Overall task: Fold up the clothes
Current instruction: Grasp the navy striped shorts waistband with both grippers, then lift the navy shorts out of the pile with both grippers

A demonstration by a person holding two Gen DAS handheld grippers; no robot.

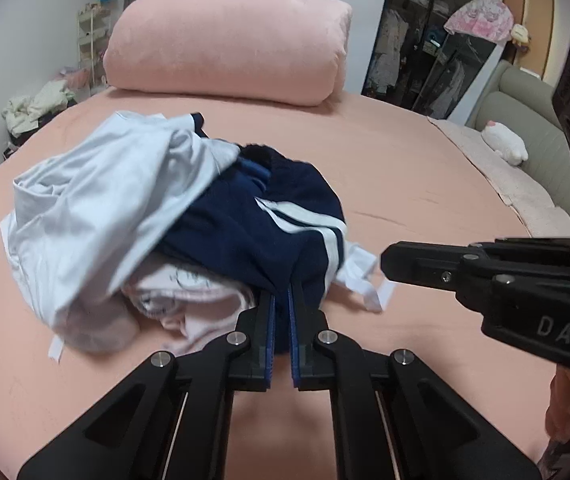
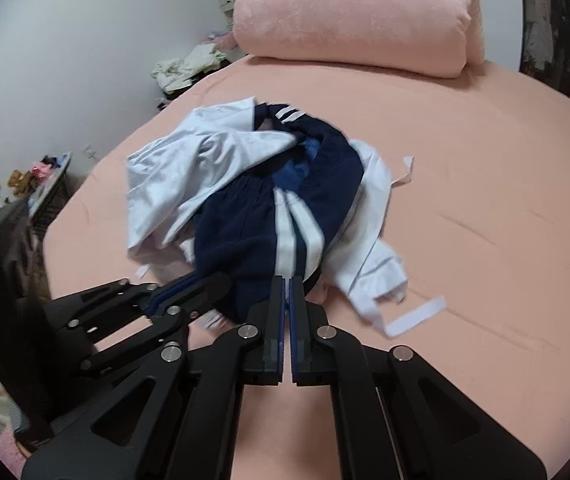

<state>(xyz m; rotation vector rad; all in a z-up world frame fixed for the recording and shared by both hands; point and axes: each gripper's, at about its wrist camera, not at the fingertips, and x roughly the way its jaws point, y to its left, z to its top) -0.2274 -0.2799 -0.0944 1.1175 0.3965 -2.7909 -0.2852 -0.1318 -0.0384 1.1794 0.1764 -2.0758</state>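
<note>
**Both grippers at the pile, nothing folded yet**

Your left gripper has its blue-padded jaws drawn nearly together, with navy cloth running down between them; it appears pinched on the near edge of the navy garment, the one with white stripes. Your right gripper is likewise almost closed, its tips at the hem where the white stripes of the same garment reach the near edge. Whether cloth is truly caught between those pads you cannot tell from this angle; only a dark sliver of gap shows. Seen from the left wrist, the right gripper lies just beside the pile, low over the sheet.

Beyond the fingers, the clothes sit in one crumpled heap near the middle of the bed. A pale blue-white shirt is draped over the navy piece on the left side, a light pink garment is bunched beneath, and white ties trail onto the pink sheet. A rolled pink quilt rests at the far end of the bed.

Judged from this, the work is at its very start: no item lies flat, none is folded or stacked. Separating the navy garment from the tangle comes first, then spreading and folding it, then the rest.
</note>
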